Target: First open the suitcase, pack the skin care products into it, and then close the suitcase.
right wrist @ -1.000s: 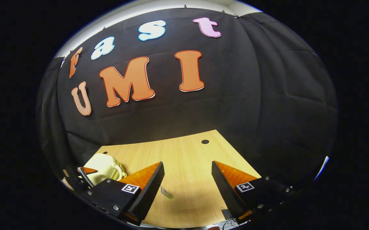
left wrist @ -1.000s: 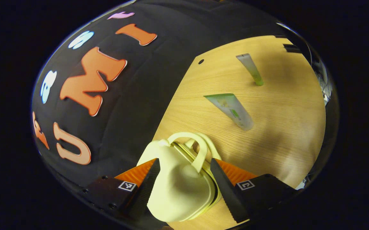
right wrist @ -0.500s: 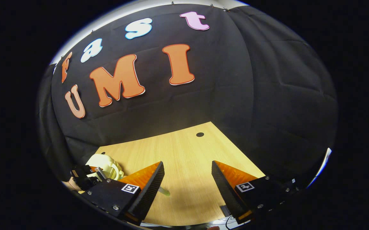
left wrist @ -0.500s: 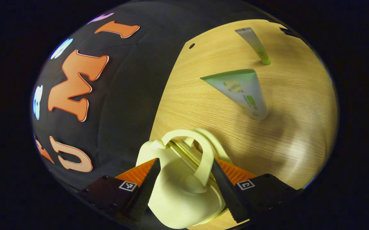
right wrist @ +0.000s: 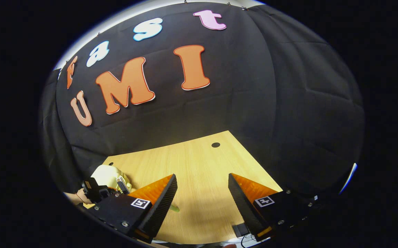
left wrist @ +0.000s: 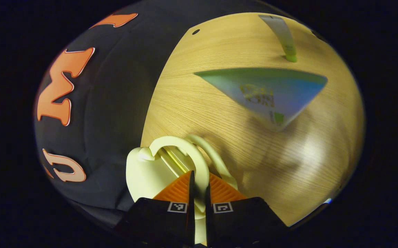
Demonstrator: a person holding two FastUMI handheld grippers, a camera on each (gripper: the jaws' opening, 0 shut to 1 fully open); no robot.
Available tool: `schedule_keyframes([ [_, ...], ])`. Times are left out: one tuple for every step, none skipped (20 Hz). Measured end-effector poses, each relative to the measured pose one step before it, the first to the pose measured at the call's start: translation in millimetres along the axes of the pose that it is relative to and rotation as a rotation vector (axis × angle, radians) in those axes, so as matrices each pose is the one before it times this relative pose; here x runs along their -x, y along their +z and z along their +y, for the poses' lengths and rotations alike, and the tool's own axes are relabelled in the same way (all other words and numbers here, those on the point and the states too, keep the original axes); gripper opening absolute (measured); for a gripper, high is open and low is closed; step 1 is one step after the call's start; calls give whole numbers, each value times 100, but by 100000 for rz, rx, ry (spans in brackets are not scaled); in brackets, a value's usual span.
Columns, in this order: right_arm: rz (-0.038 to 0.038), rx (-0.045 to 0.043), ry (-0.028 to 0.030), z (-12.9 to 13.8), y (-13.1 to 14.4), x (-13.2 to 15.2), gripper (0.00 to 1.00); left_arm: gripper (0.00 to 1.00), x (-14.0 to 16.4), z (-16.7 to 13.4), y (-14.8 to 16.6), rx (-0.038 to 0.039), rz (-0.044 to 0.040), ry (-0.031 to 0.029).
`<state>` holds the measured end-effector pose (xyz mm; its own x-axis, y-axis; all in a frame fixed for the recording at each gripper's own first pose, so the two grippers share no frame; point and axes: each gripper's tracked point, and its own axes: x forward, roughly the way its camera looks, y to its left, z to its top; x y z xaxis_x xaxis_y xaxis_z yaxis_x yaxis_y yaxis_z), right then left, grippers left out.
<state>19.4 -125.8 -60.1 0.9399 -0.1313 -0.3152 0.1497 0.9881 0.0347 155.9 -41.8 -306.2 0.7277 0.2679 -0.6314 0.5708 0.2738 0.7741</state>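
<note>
Now the left gripper (left wrist: 199, 193) pinches one handle (left wrist: 200, 165) of the small yellow suitcase (left wrist: 144, 172) on the table (left wrist: 219, 113). Lift slowly so the lid opens. The right gripper (right wrist: 201, 193) waits open. Two tubes (left wrist: 264, 91) lie nearby.
</note>
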Motion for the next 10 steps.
schedule_keyframes([
  [286, 404, 1825, 213, 220, -219, 95, 12, 359, 225, 183, 4514, -360, 91],
  [-71, 795, 2372, 368, 183, -307, 94, 13, 445, 130, 104, 5792, 66, -948],
  [-169, 1326, 2086, 426, 303, -369, 94, 12, 351, 210, 278, 6888, -693, -1151],
  [-291, 1471, 1773, 448, 150, -451, 95, 12, 622, 515, 273, 7666, -625, -466],
  [-34, 1165, 1351, 486, 228, -424, 95, 12, 428, 289, 381, 7132, -1736, -666],
  [-632, 421, 1236, 469, 301, -340, 95, 12, 274, 260, 184, 6066, -2311, -785],
  [-572, -212, 1334, 838, 266, -366, 95, 12, 275, 322, 218, 4996, -2177, -370],
  [-124, -739, 1390, 906, 276, -363, 95, 12, 159, -7, 190, 3286, -2725, 541],
  [-244, -759, 2055, 1147, 210, -307, 95, 12, 291, 138, -48, 2303, -985, 474],
  [-285, 251, 1966, 1233, 77, -154, 95, 12, -167, -300, 274, 6365, -2375, -2442],
])
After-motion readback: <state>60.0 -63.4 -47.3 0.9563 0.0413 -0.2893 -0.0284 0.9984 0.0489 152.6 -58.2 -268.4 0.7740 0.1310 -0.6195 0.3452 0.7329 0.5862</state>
